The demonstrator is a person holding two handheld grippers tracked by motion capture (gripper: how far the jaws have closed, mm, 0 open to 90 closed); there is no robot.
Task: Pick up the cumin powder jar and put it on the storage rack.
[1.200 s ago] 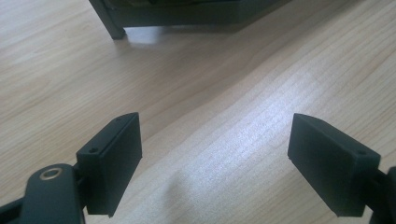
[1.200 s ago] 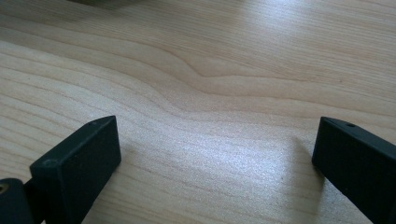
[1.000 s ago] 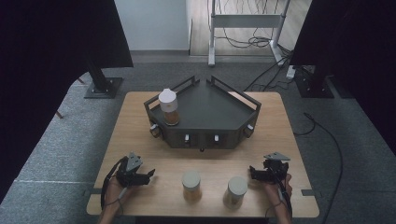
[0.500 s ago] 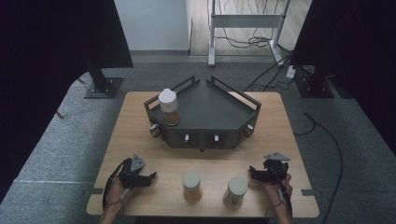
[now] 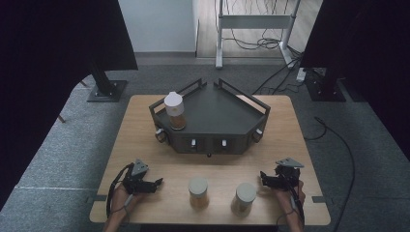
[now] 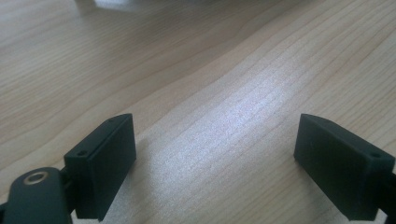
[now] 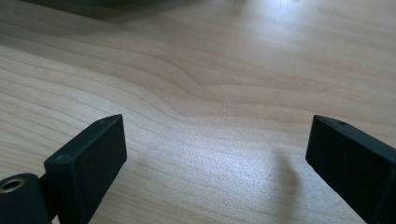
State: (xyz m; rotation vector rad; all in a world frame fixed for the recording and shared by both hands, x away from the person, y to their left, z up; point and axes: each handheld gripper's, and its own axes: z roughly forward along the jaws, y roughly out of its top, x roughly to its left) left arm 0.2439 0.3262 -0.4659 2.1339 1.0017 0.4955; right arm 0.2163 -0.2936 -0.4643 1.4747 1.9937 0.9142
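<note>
High view: my left gripper (image 5: 155, 183) rests near the table's (image 5: 145, 121) front edge, jaws apart, nothing between them. Just ahead of its tips stands a small jar (image 5: 198, 192) with amber contents and a grey lid. My right gripper (image 5: 265, 179) is likewise spread and empty, and a second jar (image 5: 244, 198) stands just off its tips. A third jar (image 5: 175, 110) stands farther off on the dark tray (image 5: 217, 116).

Left gripper view: jaws wide, bare wood between.

Right gripper view: same, wide and empty.

Judgement: the jars look rigid, smooth-walled, probably glass or hard plastic, moderately heavy and slippery. I'd grip the body below the lid, squarely.
</note>
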